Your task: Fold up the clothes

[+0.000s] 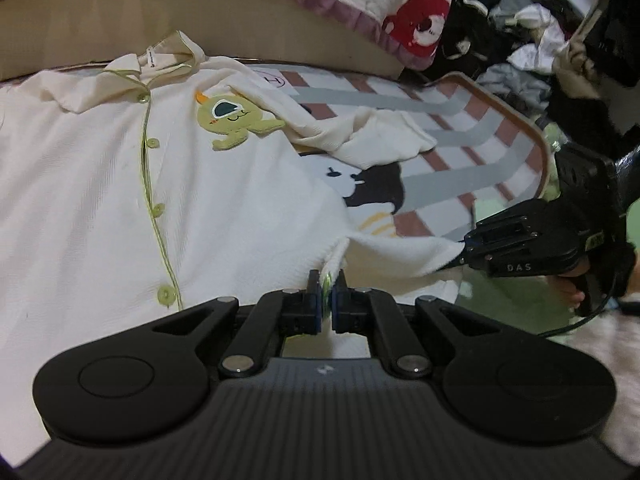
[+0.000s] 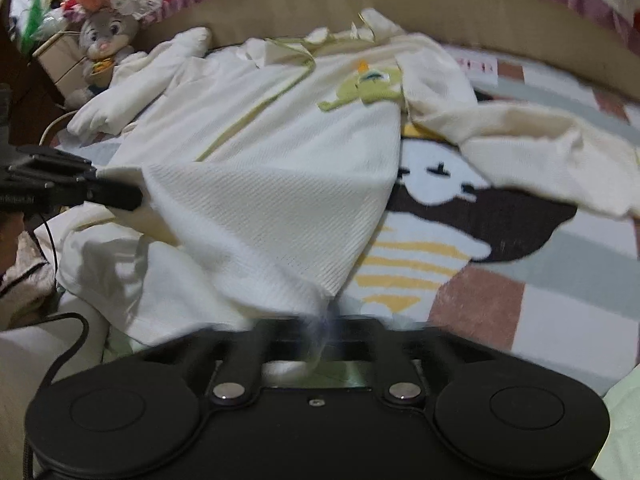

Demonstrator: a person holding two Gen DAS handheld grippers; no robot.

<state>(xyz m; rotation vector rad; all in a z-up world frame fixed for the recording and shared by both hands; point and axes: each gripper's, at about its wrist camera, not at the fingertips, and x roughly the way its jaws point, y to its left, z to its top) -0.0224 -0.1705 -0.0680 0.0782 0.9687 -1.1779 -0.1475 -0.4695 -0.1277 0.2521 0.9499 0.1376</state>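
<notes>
A cream pajama shirt [image 1: 100, 200] with green buttons and a green monster patch [image 1: 236, 124] lies front up on a patterned mat [image 1: 460, 148]. My left gripper [image 1: 328, 280] is shut on the shirt's bottom hem, with fabric pinched between its fingers. To the right, my right gripper [image 1: 462, 252] grips the same hem at its corner. In the right wrist view the shirt [image 2: 280, 140] rises from my blurred right gripper [image 2: 328, 316], which is shut on the hem. The left gripper [image 2: 138, 200] holds the hem at the left. One sleeve [image 2: 540, 148] lies crumpled on the mat.
A beige bed side [image 1: 200, 20] runs along the back under a quilt with a red bear [image 1: 420, 20]. A pile of dark and white clothes [image 1: 520, 52] sits at the back right. A stuffed rabbit [image 2: 104, 36] leans at the far left. A black cable [image 2: 68, 340] trails nearby.
</notes>
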